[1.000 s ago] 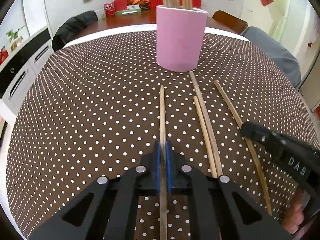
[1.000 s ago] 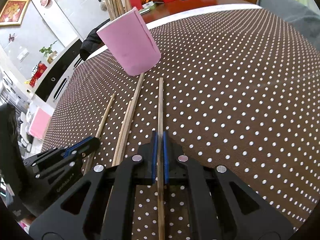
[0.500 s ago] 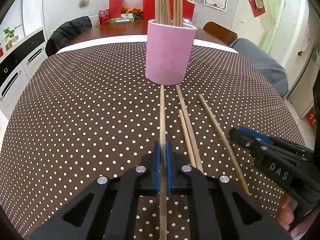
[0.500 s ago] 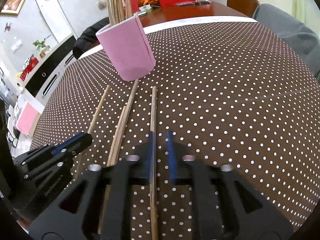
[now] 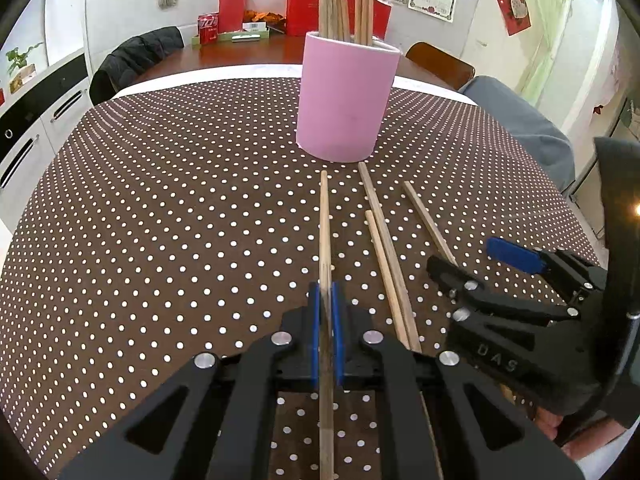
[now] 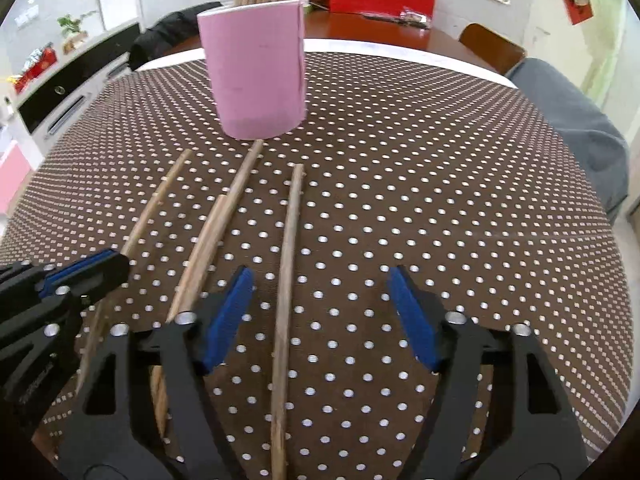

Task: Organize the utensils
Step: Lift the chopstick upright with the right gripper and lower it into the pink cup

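A pink holder (image 5: 344, 100) stands upright on the dotted tablecloth with several chopsticks in it. My left gripper (image 5: 325, 300) is shut on a wooden chopstick (image 5: 324, 220) that points toward the holder. A pair of chopsticks (image 5: 384, 240) lies to its right, then a single one (image 5: 428, 220). My right gripper (image 6: 320, 280) has its jaws wide apart and closing. That single chopstick (image 6: 290, 240) lies on the cloth between them, nearer the left pad, and neither pad touches it. The left gripper (image 6: 108, 268) shows at the left edge of the right wrist view.
The brown dotted tablecloth (image 5: 160, 220) covers a round table. A grey covered seat (image 5: 520, 128) and a wooden chair (image 5: 440, 64) stand at the far right. A dark jacket hangs on a chair (image 5: 136, 56) at the far left, with white cabinets (image 5: 32, 128) beside it.
My right gripper has let go of its chopstick and spread its jaws; the chopstick now lies loose on the cloth. The right hand rolled and shifted. The left gripper kept its grip.
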Available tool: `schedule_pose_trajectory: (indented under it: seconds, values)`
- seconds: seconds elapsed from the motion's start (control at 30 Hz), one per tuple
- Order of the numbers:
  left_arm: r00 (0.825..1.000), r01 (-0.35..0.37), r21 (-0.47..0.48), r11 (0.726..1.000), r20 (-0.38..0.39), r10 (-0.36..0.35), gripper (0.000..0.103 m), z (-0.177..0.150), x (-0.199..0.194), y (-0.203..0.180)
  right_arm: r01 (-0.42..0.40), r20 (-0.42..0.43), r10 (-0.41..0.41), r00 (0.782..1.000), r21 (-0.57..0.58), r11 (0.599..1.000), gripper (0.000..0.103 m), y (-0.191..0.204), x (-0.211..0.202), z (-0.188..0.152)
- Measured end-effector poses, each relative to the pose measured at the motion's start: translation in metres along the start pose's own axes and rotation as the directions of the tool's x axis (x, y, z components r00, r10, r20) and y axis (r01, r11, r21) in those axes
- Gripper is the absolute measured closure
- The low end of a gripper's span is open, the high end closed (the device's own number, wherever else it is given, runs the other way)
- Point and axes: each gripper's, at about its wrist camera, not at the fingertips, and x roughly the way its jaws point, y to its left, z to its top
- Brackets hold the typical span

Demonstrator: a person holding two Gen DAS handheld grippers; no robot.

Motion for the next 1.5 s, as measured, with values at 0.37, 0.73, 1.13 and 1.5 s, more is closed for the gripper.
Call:
schedule_pose_trajectory:
  seconds: [0.37,0.73,1.13,1.5]
  values:
    - [0.999,0.050,-0.021,0.999,0.014,-0.049,0.096,0.010,-0.007,0.004,-0.055,0.011,0.054,0.998,0.074,0.996,0.097,-0.022,-0.007,-0.001]
    - [0.993,0.061,-0.007,0.998,0.105,-0.060,0.096,0.025,-0.033,-0.004,-0.057,0.154,0.035,0.987,0.146,0.988,0.097,-0.040,-0.047,0.011]
    - [0.972,0.079,0.015,0.997,0.223,-0.080,0.096,0.055,-0.064,-0.025,-0.121,0.324,0.069,0.944,0.145,0.982,0.097,-0.041,-0.098,0.038]
    - [0.938,0.063,0.029,0.998,0.339,-0.069,0.096,0.099,-0.086,-0.036,-0.147,0.411,0.090,0.907,0.109,0.983,0.097,-0.035,-0.121,0.066]
